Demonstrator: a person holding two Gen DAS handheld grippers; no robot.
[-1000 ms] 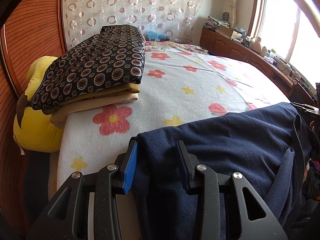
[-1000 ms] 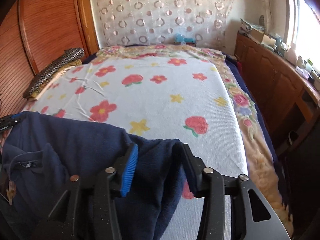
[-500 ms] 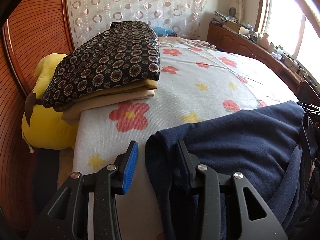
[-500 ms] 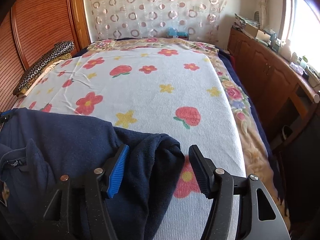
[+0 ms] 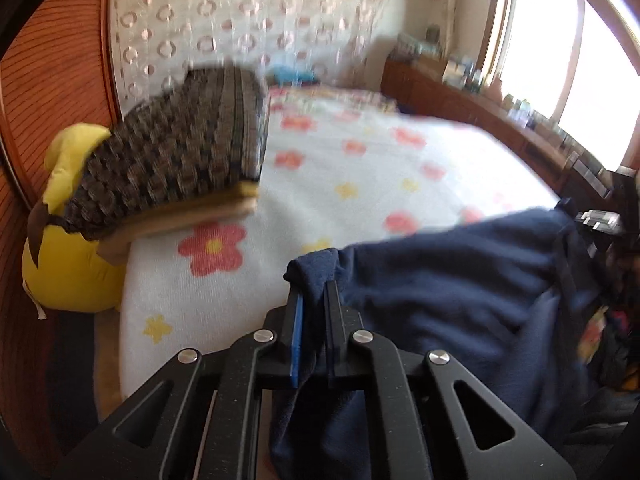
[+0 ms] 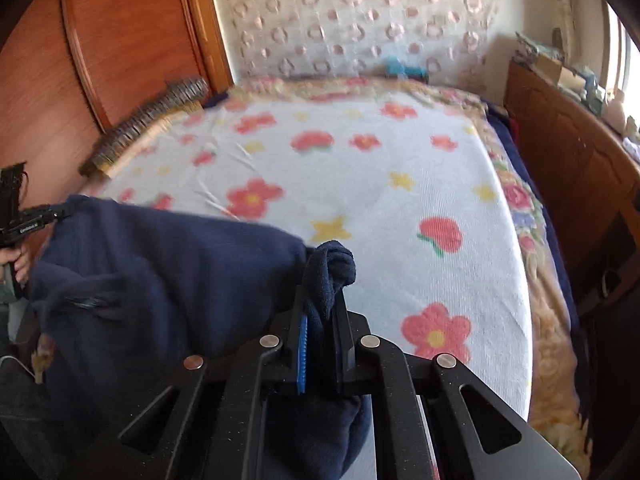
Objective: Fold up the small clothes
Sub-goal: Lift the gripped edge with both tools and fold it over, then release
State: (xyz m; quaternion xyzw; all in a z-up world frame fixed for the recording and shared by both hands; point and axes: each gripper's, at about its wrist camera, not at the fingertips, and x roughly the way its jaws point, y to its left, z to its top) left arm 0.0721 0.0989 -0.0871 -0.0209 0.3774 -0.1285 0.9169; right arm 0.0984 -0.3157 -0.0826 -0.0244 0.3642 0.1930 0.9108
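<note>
A dark navy garment (image 5: 460, 280) hangs stretched between my two grippers at the near edge of the bed. In the left wrist view my left gripper (image 5: 314, 288) has its jaws closing, and a bunched corner of the cloth is pinched between the pads. In the right wrist view my right gripper (image 6: 322, 292) is closing the same way on the other corner of the navy garment (image 6: 160, 264), with a knob of fabric sticking out above the fingertips. The left gripper (image 6: 24, 220) shows at the far left edge of that view, held in a hand.
The bed (image 5: 360, 160) has a white cover with red and yellow flowers. A folded patterned blanket stack (image 5: 180, 160) lies at its left edge above a yellow plush toy (image 5: 68, 272). Wooden panels (image 6: 132, 40) stand on the left, a wooden cabinet (image 6: 568, 152) on the right.
Both pairs of jaws have gone from open around the cloth to pinched on it. The left gripper has risen a little, and both views are now blurred by motion.
</note>
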